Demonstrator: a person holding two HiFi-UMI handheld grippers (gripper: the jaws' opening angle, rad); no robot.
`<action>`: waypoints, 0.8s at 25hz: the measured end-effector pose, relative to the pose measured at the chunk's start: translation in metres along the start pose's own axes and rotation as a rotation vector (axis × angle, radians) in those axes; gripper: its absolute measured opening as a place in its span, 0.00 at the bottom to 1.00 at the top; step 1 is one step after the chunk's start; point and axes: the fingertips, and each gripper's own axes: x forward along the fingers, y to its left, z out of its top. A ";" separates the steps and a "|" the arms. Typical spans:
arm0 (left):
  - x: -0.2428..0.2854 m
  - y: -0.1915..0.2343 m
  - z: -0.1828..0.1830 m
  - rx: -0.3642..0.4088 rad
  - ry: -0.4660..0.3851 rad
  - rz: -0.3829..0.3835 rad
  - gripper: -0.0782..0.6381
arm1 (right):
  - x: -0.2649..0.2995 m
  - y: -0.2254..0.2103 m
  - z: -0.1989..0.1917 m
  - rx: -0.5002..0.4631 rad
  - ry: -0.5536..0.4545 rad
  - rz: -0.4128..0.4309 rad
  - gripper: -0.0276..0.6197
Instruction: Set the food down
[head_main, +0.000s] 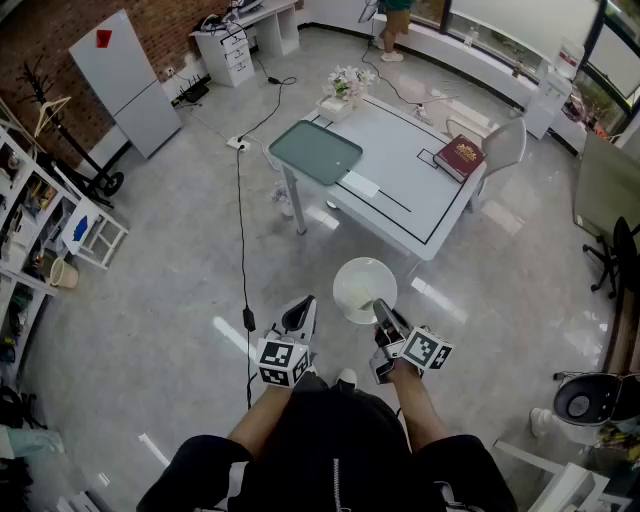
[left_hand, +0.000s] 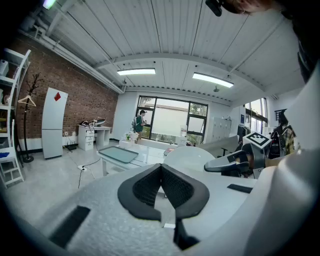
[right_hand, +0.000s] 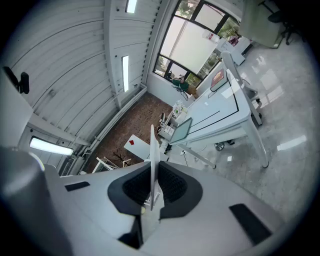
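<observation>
A white round plate is held out over the floor in front of me, short of the white table. My right gripper is shut on the plate's near rim. In the right gripper view the plate stands edge-on between the pads of that gripper. No food on the plate can be made out. My left gripper hangs just left of the plate, shut and empty, its pads meeting. From the left gripper view the plate and the right gripper show at the right.
On the table lie a green tray, a red book and flowers. A chair stands at its right side. A black cable runs across the floor. Shelves line the left wall.
</observation>
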 end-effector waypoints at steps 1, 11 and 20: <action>0.000 0.000 0.000 0.002 -0.002 0.001 0.12 | 0.000 0.000 0.000 0.000 0.001 0.001 0.08; -0.001 -0.007 0.001 0.005 -0.006 0.004 0.12 | -0.004 0.002 0.004 -0.014 0.008 0.013 0.08; 0.004 -0.003 -0.001 0.001 -0.003 0.032 0.12 | 0.007 -0.006 0.007 0.020 0.031 0.023 0.08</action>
